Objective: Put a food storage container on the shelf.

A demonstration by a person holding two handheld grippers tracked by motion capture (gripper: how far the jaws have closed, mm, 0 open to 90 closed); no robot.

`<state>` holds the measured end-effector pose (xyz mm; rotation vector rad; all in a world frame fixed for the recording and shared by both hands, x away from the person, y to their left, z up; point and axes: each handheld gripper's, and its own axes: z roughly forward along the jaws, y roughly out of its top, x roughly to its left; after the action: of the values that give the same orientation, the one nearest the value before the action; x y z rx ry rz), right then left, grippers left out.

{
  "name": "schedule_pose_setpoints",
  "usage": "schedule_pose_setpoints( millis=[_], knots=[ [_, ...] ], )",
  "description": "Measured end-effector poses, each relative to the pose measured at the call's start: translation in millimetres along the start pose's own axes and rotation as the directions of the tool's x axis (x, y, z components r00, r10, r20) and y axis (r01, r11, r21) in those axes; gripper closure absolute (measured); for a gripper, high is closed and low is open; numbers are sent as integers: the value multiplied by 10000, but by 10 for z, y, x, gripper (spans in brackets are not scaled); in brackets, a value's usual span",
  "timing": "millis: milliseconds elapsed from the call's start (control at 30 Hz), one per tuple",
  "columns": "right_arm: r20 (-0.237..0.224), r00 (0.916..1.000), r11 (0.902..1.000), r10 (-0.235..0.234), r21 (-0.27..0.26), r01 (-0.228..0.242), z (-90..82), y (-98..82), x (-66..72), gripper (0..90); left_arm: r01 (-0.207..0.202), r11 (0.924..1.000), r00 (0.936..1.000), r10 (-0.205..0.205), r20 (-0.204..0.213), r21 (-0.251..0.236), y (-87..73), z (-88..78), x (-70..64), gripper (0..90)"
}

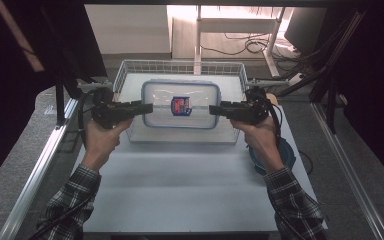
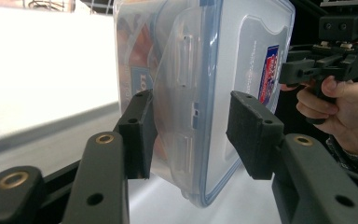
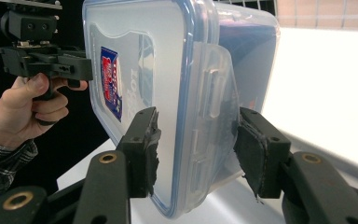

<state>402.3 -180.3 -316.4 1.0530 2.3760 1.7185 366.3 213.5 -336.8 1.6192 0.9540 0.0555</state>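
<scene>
The clear rectangular plastic container with blue-rimmed lid (image 1: 181, 105) is hanging lengthwise between the left claw (image 1: 149, 107) and right claw (image 1: 213, 109), each clamping one short end above the white wire basket (image 1: 125, 70).

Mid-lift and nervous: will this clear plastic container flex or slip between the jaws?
The container is probably stiff: its hard walls show no bowing. Its smooth, glossy plastic may slip, and the left gripper and right gripper clamp only the end latches. It looks nearly empty, so likely light.
</scene>
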Motion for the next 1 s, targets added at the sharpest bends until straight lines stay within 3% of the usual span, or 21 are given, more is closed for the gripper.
schedule_pose_setpoints(
  millis=[500,733,1000],
  knots=[
    [109,9999,9999,2,-108,-1,94,408,-130,506,123,9998,9999,-123,6,-146,367,56,172,525],
    [100,9996,9992,256,-294,-253,179,432,-258,501,262,9996,9996,-263,-138,-75,400,142,264,524],
    [409,9981,9989,463,-107,-459,243,417,-359,486,458,9989,9988,-456,-204,127,389,256,351,518]
  ],
)
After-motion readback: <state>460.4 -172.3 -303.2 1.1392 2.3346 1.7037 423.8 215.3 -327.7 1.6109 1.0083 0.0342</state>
